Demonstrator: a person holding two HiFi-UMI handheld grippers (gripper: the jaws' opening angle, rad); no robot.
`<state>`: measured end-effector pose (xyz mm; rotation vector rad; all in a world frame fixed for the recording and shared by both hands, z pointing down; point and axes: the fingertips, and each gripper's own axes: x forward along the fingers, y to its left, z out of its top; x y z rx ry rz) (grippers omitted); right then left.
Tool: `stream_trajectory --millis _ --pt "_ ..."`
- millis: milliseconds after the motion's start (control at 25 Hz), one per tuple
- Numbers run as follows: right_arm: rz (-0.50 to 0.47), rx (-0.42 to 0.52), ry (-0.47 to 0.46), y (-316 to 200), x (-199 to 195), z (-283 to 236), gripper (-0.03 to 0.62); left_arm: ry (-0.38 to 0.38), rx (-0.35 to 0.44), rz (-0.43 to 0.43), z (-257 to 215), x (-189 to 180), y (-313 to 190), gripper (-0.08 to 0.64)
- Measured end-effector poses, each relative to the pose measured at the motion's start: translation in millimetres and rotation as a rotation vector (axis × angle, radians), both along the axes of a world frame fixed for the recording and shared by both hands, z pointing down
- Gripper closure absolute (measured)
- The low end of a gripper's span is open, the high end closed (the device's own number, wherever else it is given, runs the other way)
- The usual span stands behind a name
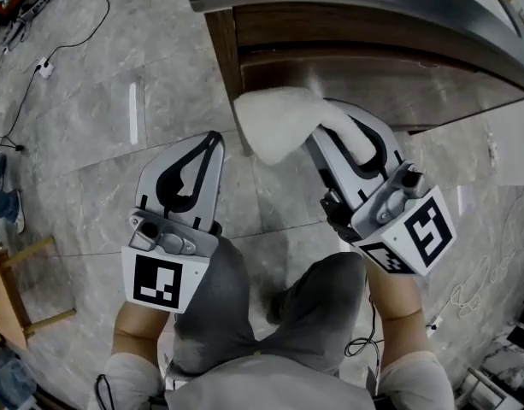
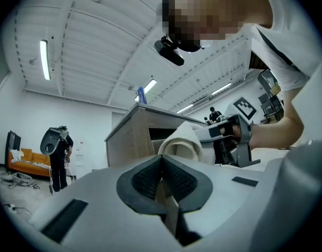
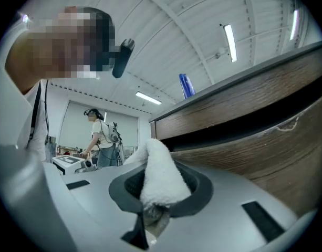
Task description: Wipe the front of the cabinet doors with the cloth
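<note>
Your right gripper is clamped on the cloth, a white fold that stands up between its jaws and bulges past the tips. Your left gripper has its jaws pressed together with nothing between them. In the head view the right gripper reaches up and forward. There the cloth sits at the near left corner of the cabinet, over the edge where the side panel meets the door front. Whether it presses on the wood you cannot tell. The left gripper hangs lower, just left of the cloth and apart from the cabinet, above the grey floor. From the left gripper view the cloth shows in front of the cabinet. A blue bottle stands on the cabinet top. Cables lie on the floor, well away to your left.
</note>
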<state>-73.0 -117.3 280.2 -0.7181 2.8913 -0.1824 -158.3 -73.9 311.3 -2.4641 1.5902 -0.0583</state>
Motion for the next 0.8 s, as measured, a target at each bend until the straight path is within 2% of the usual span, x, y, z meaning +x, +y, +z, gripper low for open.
stream_trajectory --millis 280,640,800 --pt "-0.007 0.093 -0.052 -14 -12 28 0.522 -0.006 0.131 0.010 37 6 -2 0.543" --pt "-0.007 0.116 -0.071 -15 -17 22 0.522 0.004 0.155 -0.009 32 2 10 0.543" --pt "0.043 0.113 -0.056 -27 -6 25 0.522 0.020 0.160 -0.017 29 4 13 0.543"
